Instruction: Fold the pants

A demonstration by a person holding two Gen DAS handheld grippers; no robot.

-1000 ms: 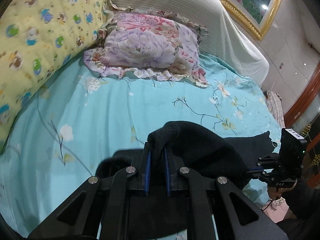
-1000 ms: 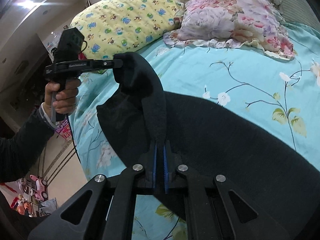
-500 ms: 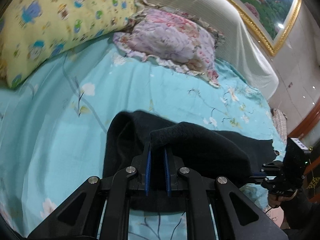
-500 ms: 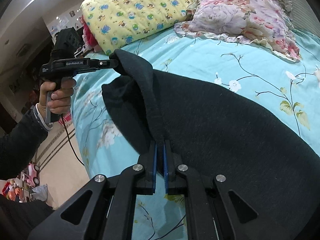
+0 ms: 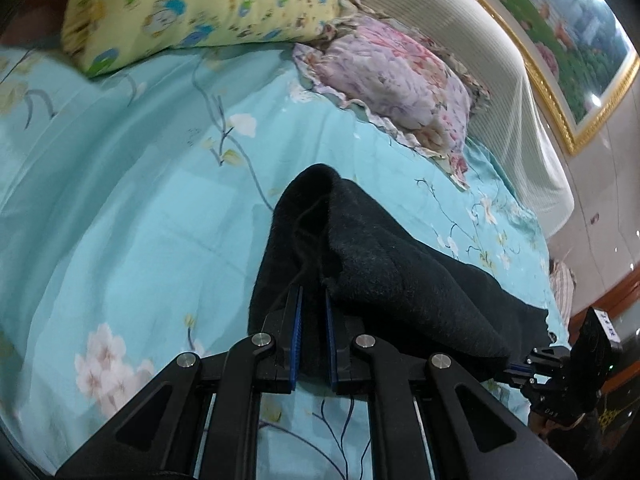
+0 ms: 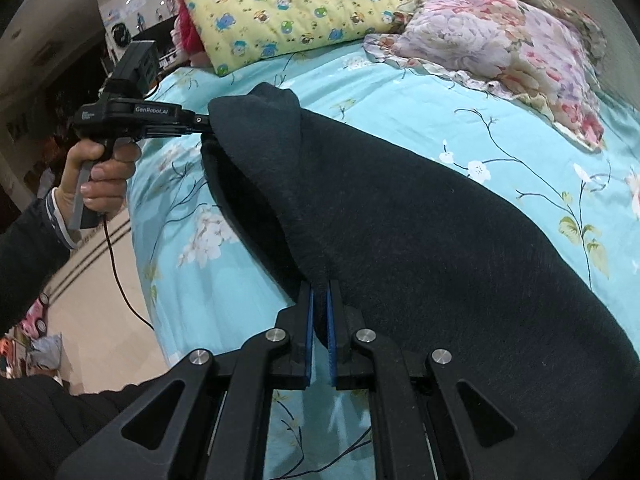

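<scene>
Black pants (image 6: 420, 240) lie across the turquoise floral bed sheet (image 6: 400, 104). My left gripper (image 5: 313, 296) is shut on one corner of the pants' edge (image 5: 380, 252) and holds it raised. It also shows in the right wrist view (image 6: 208, 122), at the left, pinching that corner. My right gripper (image 6: 319, 292) is shut on the other corner of the same edge. It shows in the left wrist view (image 5: 516, 368) at the lower right. The edge hangs taut between the two grippers, above the bed.
A yellow cartoon-print pillow (image 5: 208, 4) and a pink floral pillow (image 5: 392, 84) lie at the head of the bed. A striped headboard (image 5: 480, 60) and a gold-framed picture (image 5: 560, 48) stand behind. The floor (image 6: 92, 292) lies left of the bed.
Both grippers have moved toward the head of the bed with the pants edge in them, and the fabric has spread further over the sheet. The left view has swung right.
</scene>
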